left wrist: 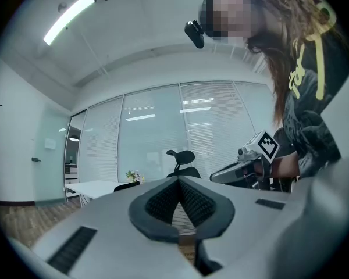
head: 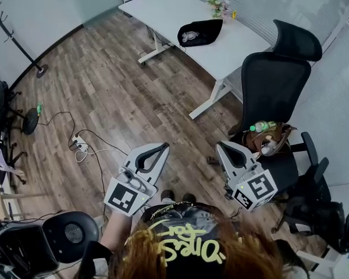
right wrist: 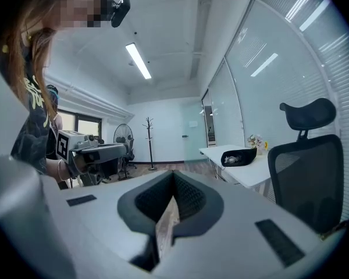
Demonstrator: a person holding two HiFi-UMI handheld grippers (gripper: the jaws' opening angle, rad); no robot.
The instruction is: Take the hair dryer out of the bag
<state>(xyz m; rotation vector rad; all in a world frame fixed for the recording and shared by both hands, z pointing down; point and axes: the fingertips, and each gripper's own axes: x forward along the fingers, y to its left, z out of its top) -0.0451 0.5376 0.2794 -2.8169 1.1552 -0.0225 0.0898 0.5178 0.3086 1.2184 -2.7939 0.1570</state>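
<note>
A black bag (head: 201, 32) lies open on the white table (head: 163, 9) at the far side of the room, with a pale object (head: 189, 36) showing in its mouth; I cannot tell whether it is the hair dryer. Both grippers hang over the wooden floor, far short of the table. My left gripper (head: 164, 147) is shut and empty, and so is my right gripper (head: 220, 146). The left gripper view has its shut jaws (left wrist: 179, 179) aimed level at the table and bag (left wrist: 127, 186). Past the shut right gripper (right wrist: 173, 174), the bag (right wrist: 238, 156) sits at the right.
A black office chair (head: 274, 83) stands between me and the table's right end, with a brown bag of items (head: 269, 137) on its seat. A power strip with cables (head: 79, 143) lies on the floor at left. A coat stand (head: 13, 35) and a fan (head: 29, 121) are farther left.
</note>
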